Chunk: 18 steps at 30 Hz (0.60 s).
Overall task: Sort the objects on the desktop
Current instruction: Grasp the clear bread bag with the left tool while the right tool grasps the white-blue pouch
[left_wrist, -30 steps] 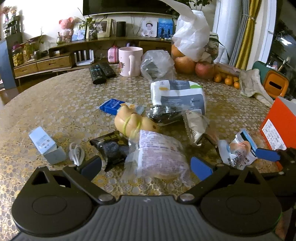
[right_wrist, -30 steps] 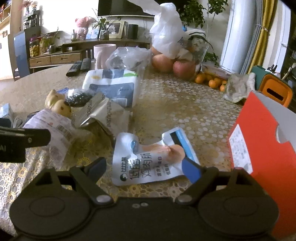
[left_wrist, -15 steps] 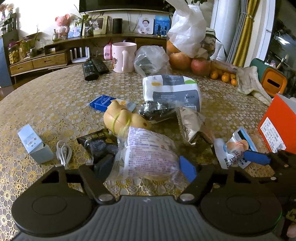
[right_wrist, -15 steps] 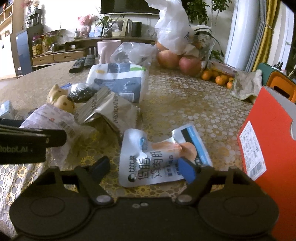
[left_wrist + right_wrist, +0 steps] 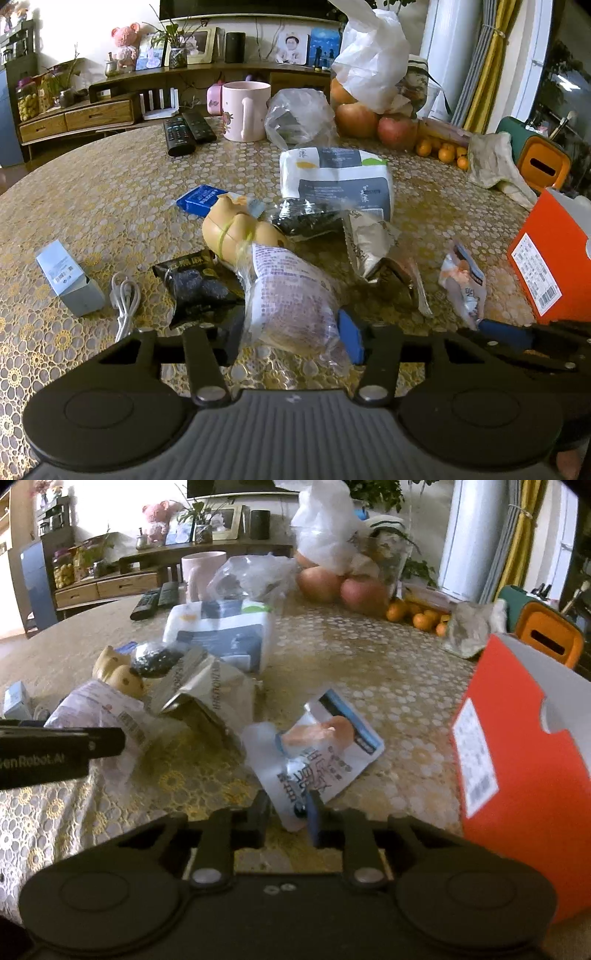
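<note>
Gold-patterned lace covers the round table (image 5: 110, 192), and clutter lies in a heap near its middle. My left gripper (image 5: 291, 332) is closing on a clear-wrapped bun packet (image 5: 291, 295), both pads already against its sides; my right gripper (image 5: 288, 814) is closing on the near corner of a white-and-blue snack pouch (image 5: 317, 753), which lies just left of the orange box (image 5: 517, 760). To do this well I judge I should squeeze gently: the bun looks soft and its film slippery, so a firm pinch could crush it. The pouch is thin, glossy and crumpled, with a pinkish picture; held by one corner it will likely droop, so I should lift slowly.
</note>
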Motion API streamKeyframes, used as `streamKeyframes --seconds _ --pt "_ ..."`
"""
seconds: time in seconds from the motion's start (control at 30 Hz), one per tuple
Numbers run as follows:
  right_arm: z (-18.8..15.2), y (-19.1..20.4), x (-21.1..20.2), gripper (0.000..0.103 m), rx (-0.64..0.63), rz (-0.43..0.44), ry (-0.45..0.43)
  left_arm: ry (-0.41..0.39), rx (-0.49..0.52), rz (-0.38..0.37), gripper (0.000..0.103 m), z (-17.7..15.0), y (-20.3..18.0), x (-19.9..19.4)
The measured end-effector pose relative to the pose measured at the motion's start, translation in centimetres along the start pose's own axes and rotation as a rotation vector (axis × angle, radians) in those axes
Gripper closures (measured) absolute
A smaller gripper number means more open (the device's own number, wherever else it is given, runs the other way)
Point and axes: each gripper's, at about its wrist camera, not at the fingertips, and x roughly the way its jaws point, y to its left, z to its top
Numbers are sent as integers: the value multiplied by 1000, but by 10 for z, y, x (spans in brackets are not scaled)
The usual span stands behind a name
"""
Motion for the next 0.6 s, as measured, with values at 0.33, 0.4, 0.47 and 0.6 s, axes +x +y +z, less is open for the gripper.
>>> streamKeyframes --seconds 0.33,0.4,0.47,0.6 --pt "3 -18 -34 94 29 -40 -88 -12 -8 5 59 -2 -9 -25" --pt "4 -23 -42 99 39 -48 -106 -24 -6 -1 59 -1 -12 -33" --pt "5 -26 -50 101 48 -55 -124 -32 -2 -8 59 0 -15 -41" --pt "6 -35 -67 103 64 -51 -163 -49 9 -30 59 4 -24 -56"
